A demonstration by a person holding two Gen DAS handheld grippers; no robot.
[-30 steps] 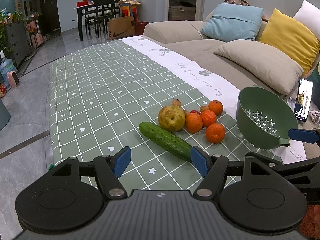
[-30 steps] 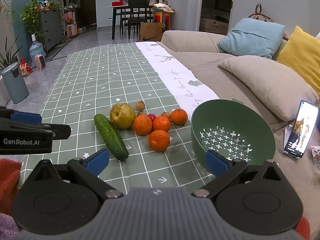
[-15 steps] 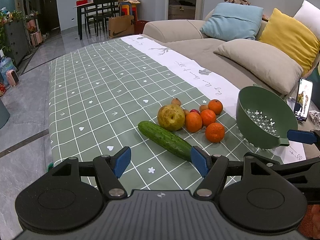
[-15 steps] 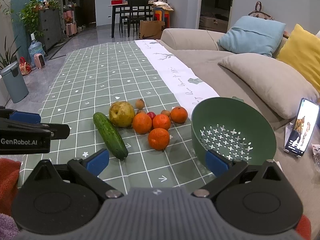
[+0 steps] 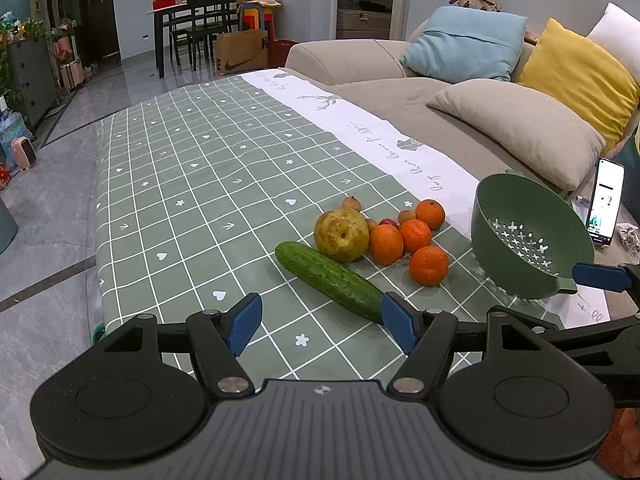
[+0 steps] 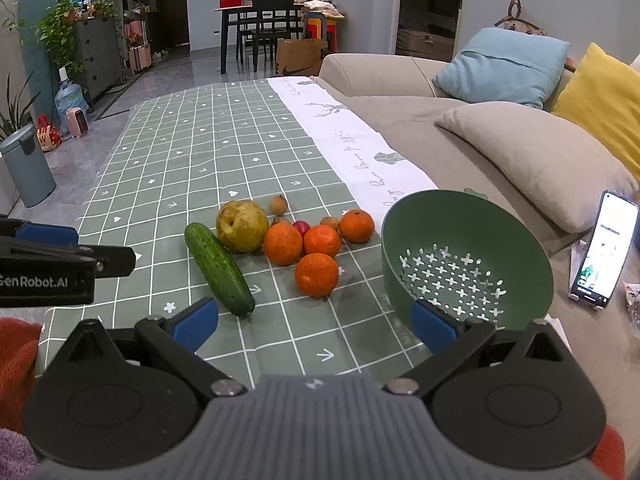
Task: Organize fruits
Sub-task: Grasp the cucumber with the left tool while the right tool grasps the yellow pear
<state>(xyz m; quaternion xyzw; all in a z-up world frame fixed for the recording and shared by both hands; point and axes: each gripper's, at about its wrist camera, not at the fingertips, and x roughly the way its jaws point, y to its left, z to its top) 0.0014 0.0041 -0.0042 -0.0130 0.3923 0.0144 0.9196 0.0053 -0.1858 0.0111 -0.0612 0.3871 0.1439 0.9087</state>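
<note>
A cucumber (image 5: pixel 330 281) (image 6: pixel 219 268), a yellow-green pear (image 5: pixel 341 234) (image 6: pixel 242 226), several oranges (image 5: pixel 428 265) (image 6: pixel 316 275) and a few small brown and red fruits lie in a cluster on the green checked tablecloth (image 5: pixel 192 184). A green colander bowl (image 5: pixel 524 240) (image 6: pixel 466 260) stands right of them, empty. My left gripper (image 5: pixel 322 324) is open and empty, just before the cucumber's near end. My right gripper (image 6: pixel 314 322) is open and empty, near the colander's front rim. Each gripper also shows at the edge of the other's view.
A sofa with beige (image 5: pixel 516 130), blue (image 5: pixel 464 42) and yellow (image 5: pixel 580 76) cushions runs along the right. A lit phone (image 6: pixel 604 250) stands propped right of the colander. The table's left edge drops to a tiled floor (image 5: pixel 44 216). A dining table and chairs stand far back.
Both grippers have shifted only slightly; the right one has moved a little closer to the fruits. Nothing was taken hold of and the fruits lie as before.
</note>
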